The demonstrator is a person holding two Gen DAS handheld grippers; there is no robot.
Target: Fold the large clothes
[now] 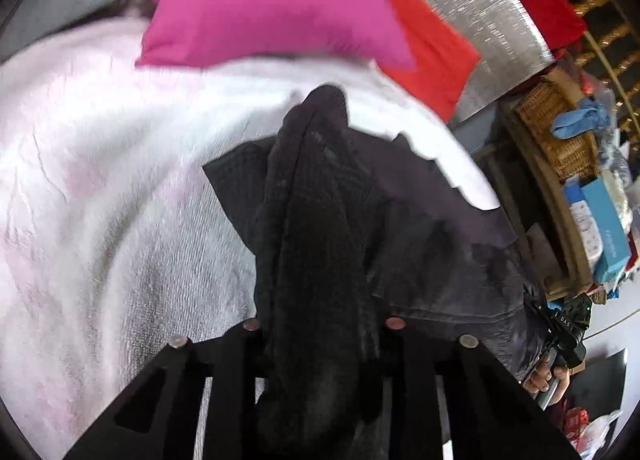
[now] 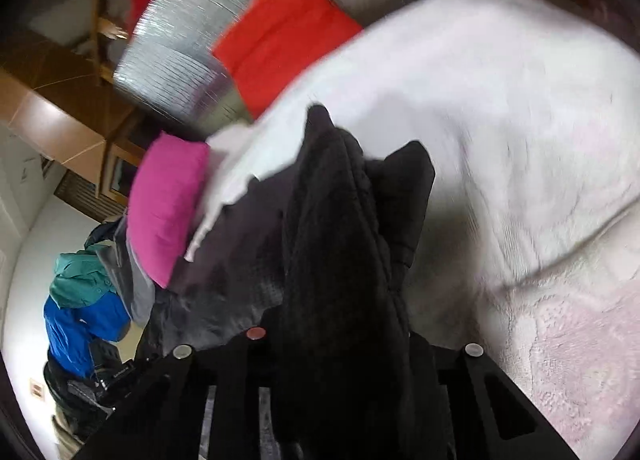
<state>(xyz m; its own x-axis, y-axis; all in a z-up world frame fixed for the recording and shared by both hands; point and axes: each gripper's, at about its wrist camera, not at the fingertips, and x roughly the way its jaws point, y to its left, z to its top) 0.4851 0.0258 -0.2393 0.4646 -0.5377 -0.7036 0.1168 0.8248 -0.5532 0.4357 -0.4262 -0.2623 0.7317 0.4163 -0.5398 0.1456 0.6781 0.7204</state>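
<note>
A large black garment (image 1: pixel 320 220) hangs bunched over a pale pink fleecy bed cover (image 1: pixel 100 180). My left gripper (image 1: pixel 322 326) is shut on a thick fold of it, which runs out between the fingers and hides the tips. My right gripper (image 2: pixel 336 340) is shut on another fold of the same black garment (image 2: pixel 340 240) above the bed cover (image 2: pixel 520 140). The other gripper and the hand that holds it show at the lower right of the left wrist view (image 1: pixel 560 336). The garment is lifted and stretched between both grippers.
A magenta pillow (image 1: pixel 260 0) and a red cushion (image 1: pixel 432 52) lie at the head of the bed against a silver padded headboard (image 1: pixel 472 12). A wicker shelf with boxes (image 1: pixel 568 164) stands to the right. The person in blue and green (image 2: pixel 84 300) stands at the left.
</note>
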